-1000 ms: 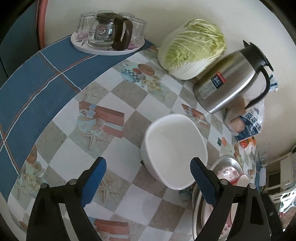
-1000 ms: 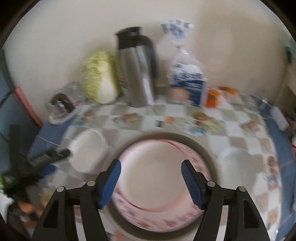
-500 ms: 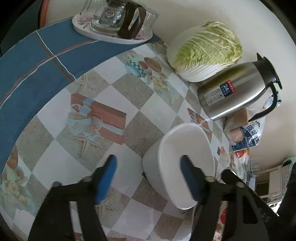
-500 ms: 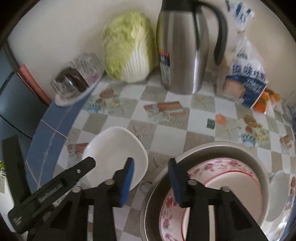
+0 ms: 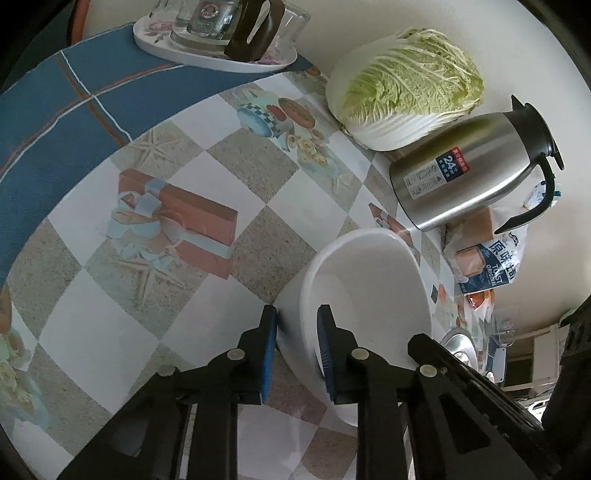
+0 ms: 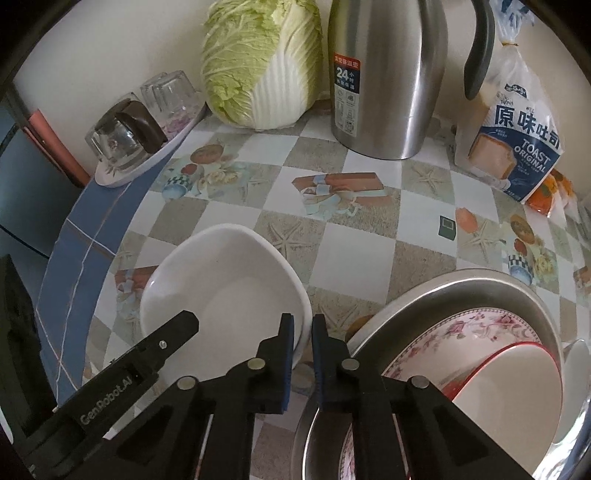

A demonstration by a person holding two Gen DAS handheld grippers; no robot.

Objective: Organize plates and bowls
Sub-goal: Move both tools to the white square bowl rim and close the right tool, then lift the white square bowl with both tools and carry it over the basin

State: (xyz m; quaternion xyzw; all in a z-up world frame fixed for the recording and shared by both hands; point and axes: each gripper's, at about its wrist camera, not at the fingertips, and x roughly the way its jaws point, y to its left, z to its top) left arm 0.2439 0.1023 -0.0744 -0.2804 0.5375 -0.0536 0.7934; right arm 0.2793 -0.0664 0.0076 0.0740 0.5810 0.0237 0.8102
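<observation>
Now the left hand-held gripper (image 5: 297,347) and right hand-held gripper (image 6: 303,360) each pinch opposite rims of the white bowl (image 6: 229,291).

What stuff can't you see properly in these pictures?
- Left wrist view: the near wall of the white bowl is hidden behind the left gripper.
- Right wrist view: the floral plate in the metal basin is partly covered by the right gripper and another dish.
- Right wrist view: the thermos top is cut off by the edge.
- Left wrist view: the glass pitcher on the tray is cropped.
</observation>
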